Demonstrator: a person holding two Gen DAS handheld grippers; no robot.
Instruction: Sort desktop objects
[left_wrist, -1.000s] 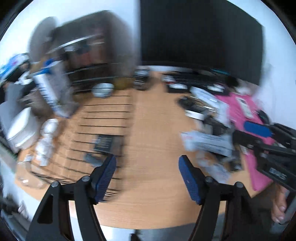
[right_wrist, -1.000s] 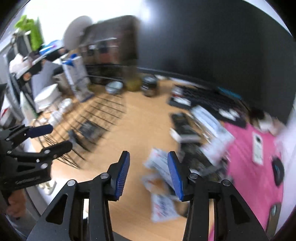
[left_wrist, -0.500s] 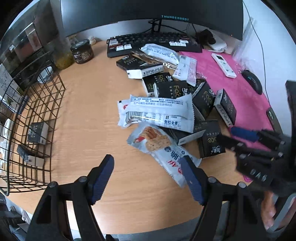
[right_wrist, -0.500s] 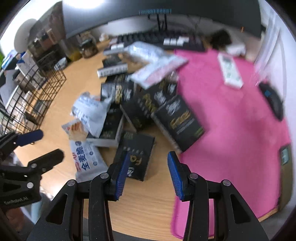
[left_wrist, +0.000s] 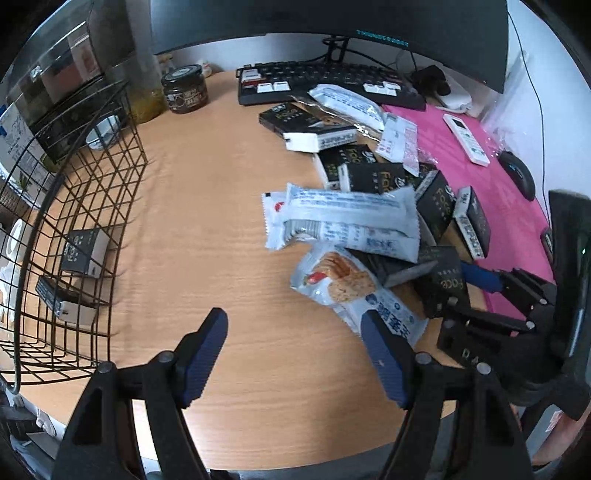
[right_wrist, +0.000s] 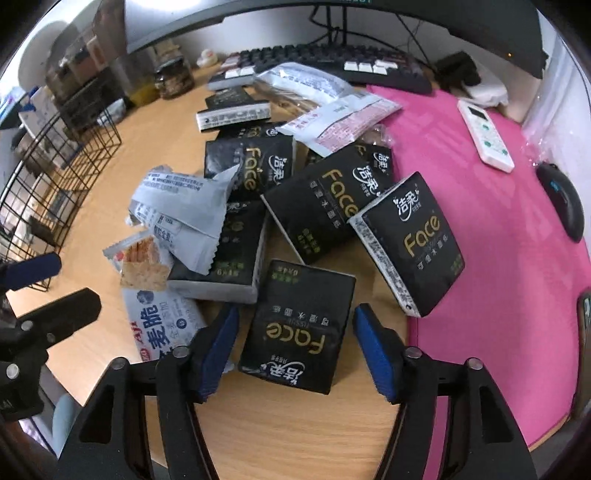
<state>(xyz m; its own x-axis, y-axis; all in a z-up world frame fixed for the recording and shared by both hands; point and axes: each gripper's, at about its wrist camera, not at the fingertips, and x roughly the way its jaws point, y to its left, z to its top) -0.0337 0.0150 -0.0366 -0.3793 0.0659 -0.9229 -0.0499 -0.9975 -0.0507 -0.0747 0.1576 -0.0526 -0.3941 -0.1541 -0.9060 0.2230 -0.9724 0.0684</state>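
Note:
A pile of black "Face" tissue packs and white snack packets lies mid-desk. My right gripper (right_wrist: 295, 350) is open, its jaws on either side of the nearest black tissue pack (right_wrist: 299, 325), low over it. My left gripper (left_wrist: 295, 354) is open and empty above bare wood, its right finger by the biscuit packet (left_wrist: 354, 291). A long white packet (left_wrist: 343, 221) lies on the pile. The black wire basket (left_wrist: 74, 236) at the left holds two tissue packs (left_wrist: 83, 251). The right gripper also shows in the left wrist view (left_wrist: 491, 295).
A keyboard (left_wrist: 325, 79) and monitor stand at the back. A dark jar (left_wrist: 184, 88) and shelves are at the back left. A pink mat (right_wrist: 517, 240) on the right carries a white remote (right_wrist: 484, 134) and a black mouse (right_wrist: 563, 201).
Both grippers swung from the basket side to the pile. The right gripper has opened wider and dropped around the nearest black tissue pack. The left gripper moved closer to the snack packets.

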